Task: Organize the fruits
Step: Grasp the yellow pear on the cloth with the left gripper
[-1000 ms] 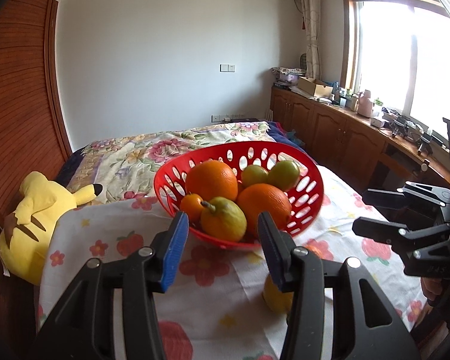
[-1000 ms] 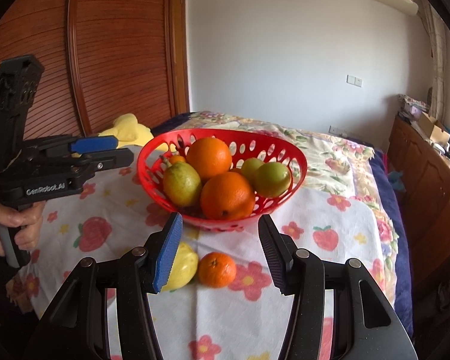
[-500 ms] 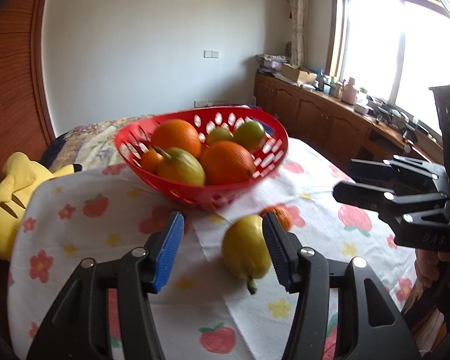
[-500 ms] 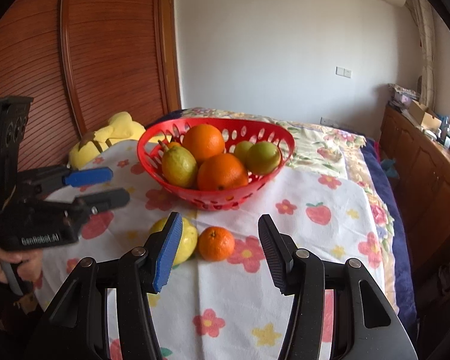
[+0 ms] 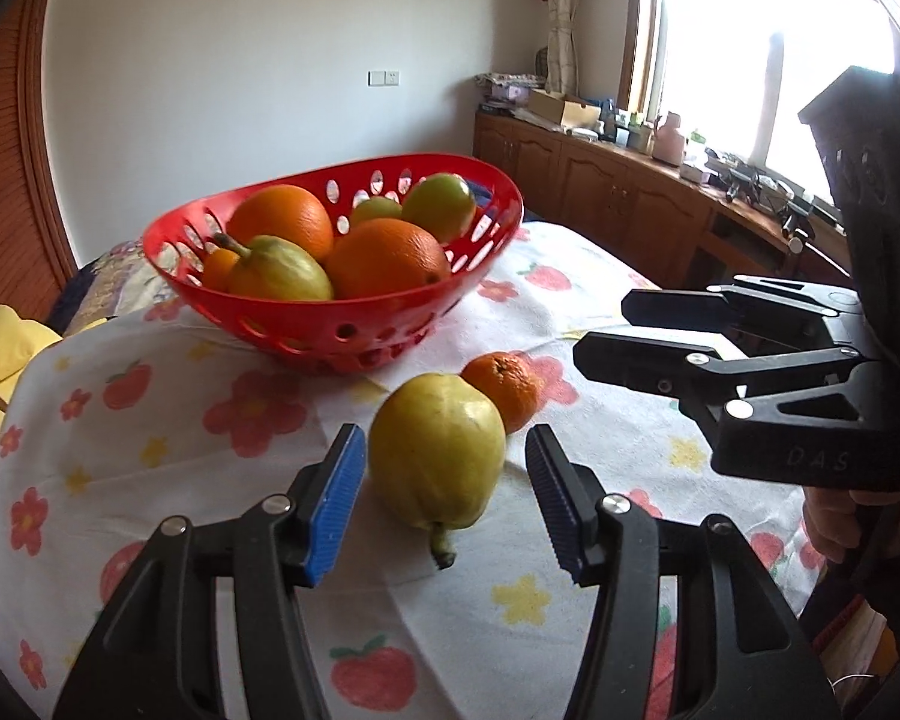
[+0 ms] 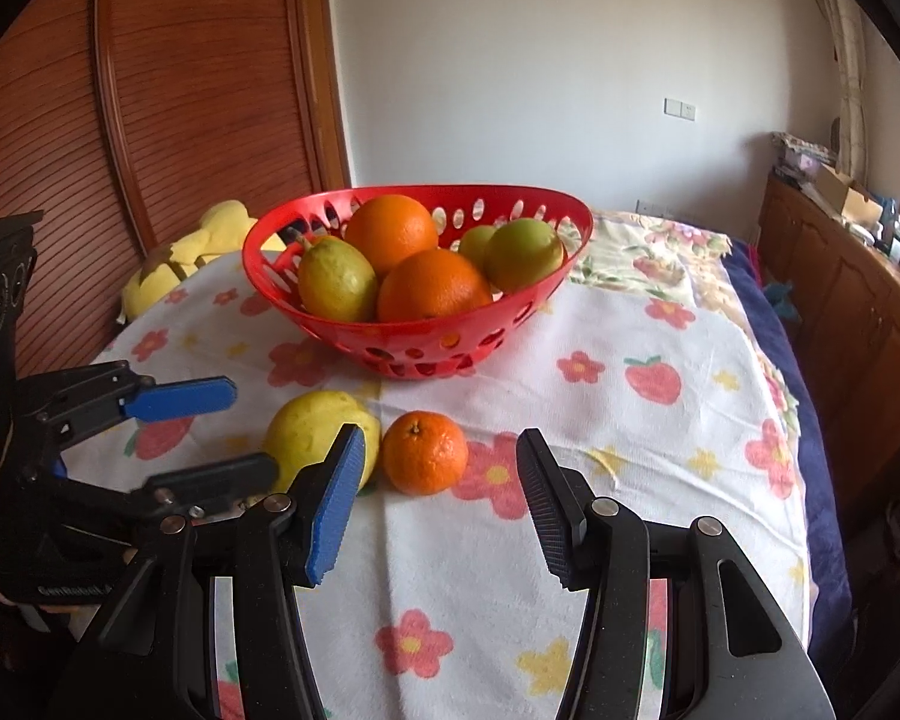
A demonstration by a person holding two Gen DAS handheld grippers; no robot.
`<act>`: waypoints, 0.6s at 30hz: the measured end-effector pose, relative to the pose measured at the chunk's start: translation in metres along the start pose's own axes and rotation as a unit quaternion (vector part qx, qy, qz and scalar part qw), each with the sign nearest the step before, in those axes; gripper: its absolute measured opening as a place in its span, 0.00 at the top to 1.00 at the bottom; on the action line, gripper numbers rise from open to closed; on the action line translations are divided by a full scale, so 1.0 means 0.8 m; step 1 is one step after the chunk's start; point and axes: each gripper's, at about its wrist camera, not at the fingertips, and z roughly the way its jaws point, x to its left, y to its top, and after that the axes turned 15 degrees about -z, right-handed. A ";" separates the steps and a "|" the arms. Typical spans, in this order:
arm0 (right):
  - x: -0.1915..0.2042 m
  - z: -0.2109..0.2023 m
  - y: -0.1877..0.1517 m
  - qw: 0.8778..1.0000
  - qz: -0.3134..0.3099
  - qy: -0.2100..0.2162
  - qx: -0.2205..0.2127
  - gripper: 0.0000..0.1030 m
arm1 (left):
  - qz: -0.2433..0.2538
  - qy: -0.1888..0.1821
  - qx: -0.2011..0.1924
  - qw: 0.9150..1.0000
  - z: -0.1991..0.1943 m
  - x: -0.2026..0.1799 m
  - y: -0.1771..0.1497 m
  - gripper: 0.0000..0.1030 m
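Two tongs (image 5: 445, 501) (image 6: 441, 501) gape over pear (image 5: 437, 451) and mandarin (image 6: 425, 452).

Bright daylight from your blown-out window (image 5: 768, 42), soft shadows on the tablecloth (image 5: 258, 450), heavy fisheye bending and dark corners, slight blur.

Black hand-held gripper (image 5: 444, 501) frames, blue ribbed pads (image 5: 336, 504), silver screws.

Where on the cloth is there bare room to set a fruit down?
Bare cloth lies right of the mandarin, toward the bed edge, and near the camera. Crowded: the strip between red basket and yellow pear, with the left tongs around it.
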 end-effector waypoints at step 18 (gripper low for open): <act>-0.003 0.008 -0.005 1.000 0.004 0.002 0.009 0.48 | 0.024 0.054 0.018 0.998 0.041 -0.011 0.008 0.36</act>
